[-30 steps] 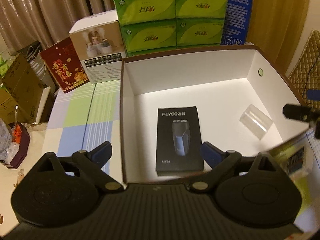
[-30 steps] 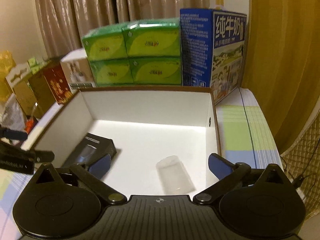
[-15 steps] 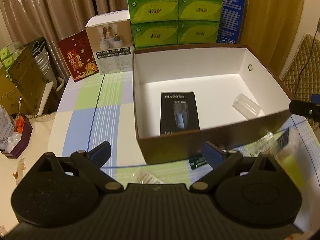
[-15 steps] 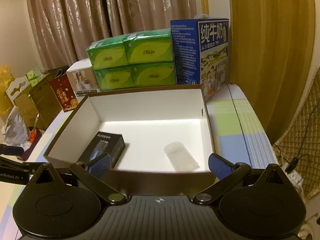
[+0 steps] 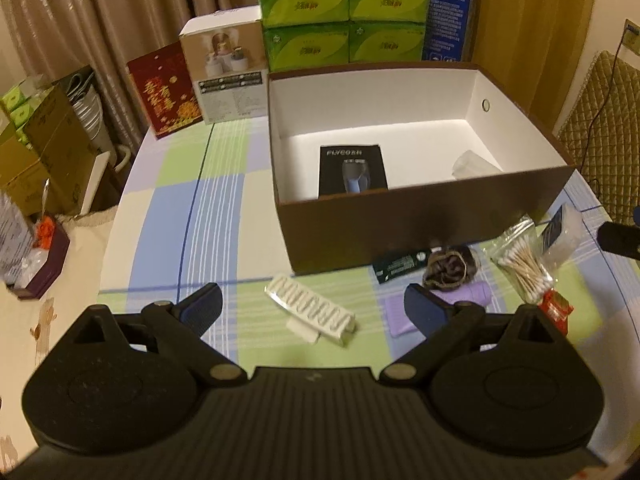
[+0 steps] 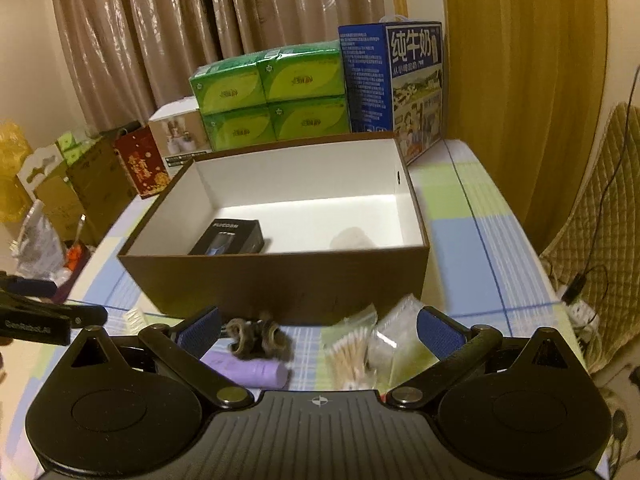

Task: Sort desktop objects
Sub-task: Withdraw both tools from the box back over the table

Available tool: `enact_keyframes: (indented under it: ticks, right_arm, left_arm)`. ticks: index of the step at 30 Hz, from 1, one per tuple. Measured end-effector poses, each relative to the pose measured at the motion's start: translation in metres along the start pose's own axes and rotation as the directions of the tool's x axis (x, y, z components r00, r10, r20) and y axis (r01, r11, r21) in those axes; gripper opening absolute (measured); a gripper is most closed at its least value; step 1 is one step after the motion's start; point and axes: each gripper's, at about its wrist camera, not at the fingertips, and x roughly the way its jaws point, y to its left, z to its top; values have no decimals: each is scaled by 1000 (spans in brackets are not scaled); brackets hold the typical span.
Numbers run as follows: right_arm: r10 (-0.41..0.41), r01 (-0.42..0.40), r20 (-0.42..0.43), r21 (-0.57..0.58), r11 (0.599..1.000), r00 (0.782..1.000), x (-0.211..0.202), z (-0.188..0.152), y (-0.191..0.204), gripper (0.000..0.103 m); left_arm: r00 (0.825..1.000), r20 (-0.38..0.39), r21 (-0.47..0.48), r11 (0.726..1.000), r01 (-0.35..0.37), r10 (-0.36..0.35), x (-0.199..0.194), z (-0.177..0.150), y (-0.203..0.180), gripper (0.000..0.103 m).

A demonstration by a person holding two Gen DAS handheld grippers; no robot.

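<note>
- Loose items lie on the table in front of the brown box [image 5: 420, 224]: white tray [image 5: 310, 310], purple tube [image 6: 244, 368], dark hair tie [image 6: 256, 338], cotton swabs [image 5: 524, 264].
- Left gripper [image 5: 312, 306] spread wide, empty, above the tray; drop straight down on it.
- Right gripper [image 6: 318, 330] spread wide, empty, over swabs.
- Box holds black carton [image 5: 352, 172], clear cup [image 5: 474, 164].
- Lift over the box's front wall.

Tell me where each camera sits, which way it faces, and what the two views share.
Left wrist: rides on the left tool, looking forward and down over the box and the white tray between its open fingers; the right tool's tip pokes in at the right edge.
Right wrist: rides on the right tool, facing the box from lower down, over the swabs; the left tool shows at left.
Shared: box, black carton, swabs, green packs.
</note>
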Motion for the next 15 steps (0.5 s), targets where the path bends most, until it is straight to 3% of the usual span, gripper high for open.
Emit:
enact_keyframes:
  ticks: [15]
  right_arm:
    - [48, -56, -167, -43, 997, 985, -28, -37, -25, 101]
  left_arm:
    - [994, -100, -100, 994, -49, 39, -30, -56, -45, 96]
